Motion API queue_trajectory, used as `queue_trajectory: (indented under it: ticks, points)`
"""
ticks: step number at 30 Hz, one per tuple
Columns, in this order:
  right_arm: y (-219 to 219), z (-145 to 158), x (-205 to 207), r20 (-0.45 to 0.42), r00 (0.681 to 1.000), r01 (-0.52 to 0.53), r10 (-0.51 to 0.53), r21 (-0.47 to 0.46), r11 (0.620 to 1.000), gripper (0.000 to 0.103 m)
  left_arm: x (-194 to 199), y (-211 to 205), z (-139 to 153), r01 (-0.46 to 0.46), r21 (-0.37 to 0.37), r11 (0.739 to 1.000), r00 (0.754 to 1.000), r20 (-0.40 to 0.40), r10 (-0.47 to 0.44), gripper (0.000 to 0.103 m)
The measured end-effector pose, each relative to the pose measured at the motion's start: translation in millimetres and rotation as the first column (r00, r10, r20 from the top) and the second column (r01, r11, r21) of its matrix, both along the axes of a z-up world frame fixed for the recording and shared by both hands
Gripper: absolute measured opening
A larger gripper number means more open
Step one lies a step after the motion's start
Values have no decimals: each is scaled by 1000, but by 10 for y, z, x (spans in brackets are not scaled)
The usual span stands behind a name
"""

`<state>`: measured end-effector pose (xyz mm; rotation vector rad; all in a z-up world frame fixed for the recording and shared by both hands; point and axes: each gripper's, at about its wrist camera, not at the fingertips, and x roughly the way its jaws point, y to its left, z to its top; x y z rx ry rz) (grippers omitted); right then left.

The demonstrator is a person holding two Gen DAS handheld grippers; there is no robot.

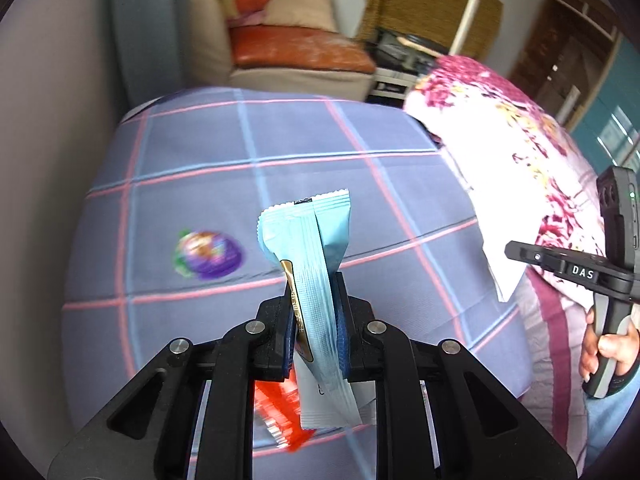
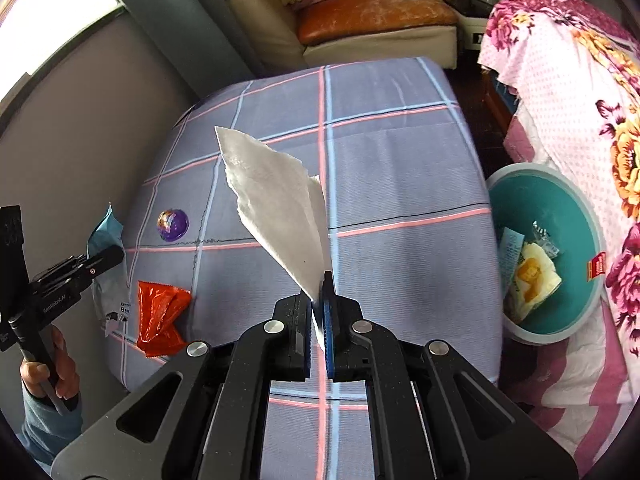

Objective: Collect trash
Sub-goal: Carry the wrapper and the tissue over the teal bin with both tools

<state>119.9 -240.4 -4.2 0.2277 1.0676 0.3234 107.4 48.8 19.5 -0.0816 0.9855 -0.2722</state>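
Above the plaid-covered desk [image 2: 400, 168], the left claw [image 1: 316, 320] is clenching a light blue wrapper [image 1: 316, 256], which is standing upright between its jaws with its crimped top edge uppermost and its lower end hanging below the fingers. The right claw [image 2: 318, 320] is gripping a white tissue [image 2: 280, 208] by one corner, the sheet rising up and to the left from the pinch point. On the cloth, a round purple wrapper [image 2: 173, 225] is lying near the left edge, and a crumpled red wrapper [image 2: 160, 316] is lying nearer the front left corner, well apart from it. Beside the desk's right edge, a teal bin [image 2: 576, 320] is sitting low against a pink floral cloth [image 2: 580, 92], holding a yellow-and-white wrapper [image 2: 534, 280] and other scraps. Behind the desk, a sofa [image 2: 380, 12] with an orange seat cushion is standing.
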Motion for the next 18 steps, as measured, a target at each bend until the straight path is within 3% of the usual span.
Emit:
queue_trajectory:
  ticks: [9,18]
  points:
    - [-779,88,-86,41,991,123,-124,24,992,5,285,-1139,-29,167,5,986,986,-8,-167,17]
    - [-1410,113,-99,67,971,225,-228,42,973,5,460,-1999,-51,266,-27,964,964,-12,-266,17]
